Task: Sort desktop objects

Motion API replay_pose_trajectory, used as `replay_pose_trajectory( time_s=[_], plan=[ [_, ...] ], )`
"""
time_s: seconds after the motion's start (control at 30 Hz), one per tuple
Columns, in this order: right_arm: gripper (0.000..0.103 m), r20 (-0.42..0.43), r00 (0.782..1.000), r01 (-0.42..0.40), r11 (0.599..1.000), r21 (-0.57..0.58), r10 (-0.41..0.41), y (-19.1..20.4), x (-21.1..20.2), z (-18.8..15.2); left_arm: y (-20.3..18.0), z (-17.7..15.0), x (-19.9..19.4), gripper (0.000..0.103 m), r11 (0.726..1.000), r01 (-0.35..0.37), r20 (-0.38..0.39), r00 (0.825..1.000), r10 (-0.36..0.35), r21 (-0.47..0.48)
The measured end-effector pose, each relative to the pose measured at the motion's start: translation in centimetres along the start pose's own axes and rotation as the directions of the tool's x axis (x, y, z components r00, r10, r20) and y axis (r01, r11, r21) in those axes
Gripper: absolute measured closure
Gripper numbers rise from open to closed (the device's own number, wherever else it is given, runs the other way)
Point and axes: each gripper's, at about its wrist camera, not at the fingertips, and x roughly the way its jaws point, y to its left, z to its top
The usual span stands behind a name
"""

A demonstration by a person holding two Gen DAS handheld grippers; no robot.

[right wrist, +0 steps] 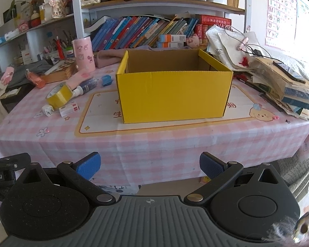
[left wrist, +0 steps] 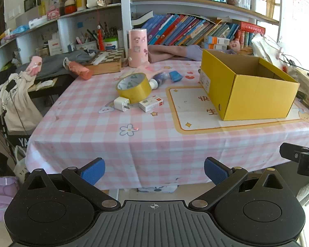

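Two sets of tongs hang before the near edge of the worktop (left wrist: pixel 76 123), both spread wide with nothing between the blue pads: the left tongs (left wrist: pixel 154 174) and the right tongs (right wrist: pixel 150 167). Beside the right pair a black part reads "oot.AI".

On the pink checked cloth an open yellow box (right wrist: pixel 175 96) stands upright, its long side facing the right wrist camera; a white label on its end panel is too small to read. Left of the box lie the loose things, close together: a yellow tape roll (left wrist: pixel 134 87) tilted on its edge with its opening facing the left wrist camera, a white plug adapter (left wrist: pixel 121 104) with prongs pointing right, a small white and red carton (left wrist: pixel 151 104) lying flat with its long axis left to right, and a dark blue bottle (left wrist: pixel 159 79) on its side, cap toward the roll. A blue sharpener (left wrist: pixel 175 76) sits behind. An alphabet chart (right wrist: pixel 278 16) hangs on the wall at right.
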Motion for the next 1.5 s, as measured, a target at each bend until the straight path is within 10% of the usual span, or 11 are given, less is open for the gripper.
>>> replay_pose_trajectory(
  time_s=[1.5],
  plan=[
    [0.002, -0.019, 1.000, -0.014, 1.000, -0.014, 0.013, 0.88, 0.23, 0.08, 0.10, -0.01, 0.26, 0.000, 0.999, 0.017, 0.004, 1.000, -0.018, 0.028]
  ],
)
